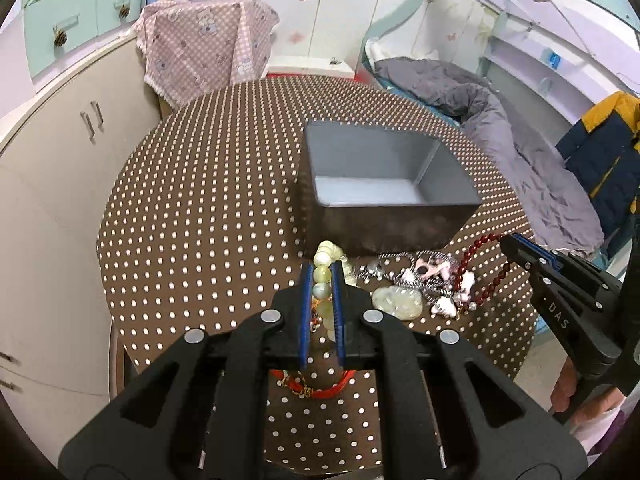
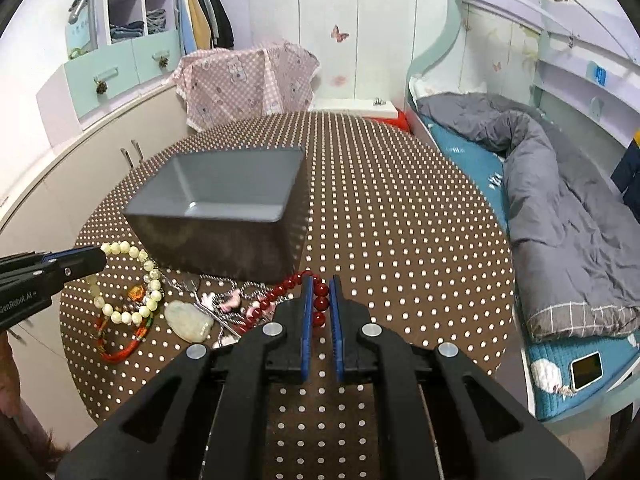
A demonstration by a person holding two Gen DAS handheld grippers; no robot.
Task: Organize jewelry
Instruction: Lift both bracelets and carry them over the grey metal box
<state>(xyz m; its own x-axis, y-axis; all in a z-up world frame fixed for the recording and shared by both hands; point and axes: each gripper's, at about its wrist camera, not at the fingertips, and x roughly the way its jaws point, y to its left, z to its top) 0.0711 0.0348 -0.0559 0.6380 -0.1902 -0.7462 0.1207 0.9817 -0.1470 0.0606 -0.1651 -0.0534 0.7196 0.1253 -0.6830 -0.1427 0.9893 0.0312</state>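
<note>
My left gripper (image 1: 321, 271) is shut on a string of pale green beads (image 1: 322, 258), whose loop hangs down between the blue pads. My right gripper (image 2: 320, 285) is shut on a dark red bead string (image 2: 320, 302), which trails left over the table. Both also show from the side: the right gripper (image 1: 505, 242) with the red beads (image 1: 476, 246), the left gripper (image 2: 102, 258) with the pale beads (image 2: 120, 248). An empty grey box (image 1: 384, 178) stands just behind the jewelry pile. A pale jade pendant (image 1: 397, 302) lies between the two strings.
A red cord bracelet (image 2: 120, 350), a silver chain with pink and white charms (image 1: 432, 276) and an orange bead (image 2: 136, 292) lie on the brown dotted round table (image 1: 200, 220). A bed with a grey quilt (image 2: 560, 248) flanks the right; cabinets (image 1: 60, 184) flank the left.
</note>
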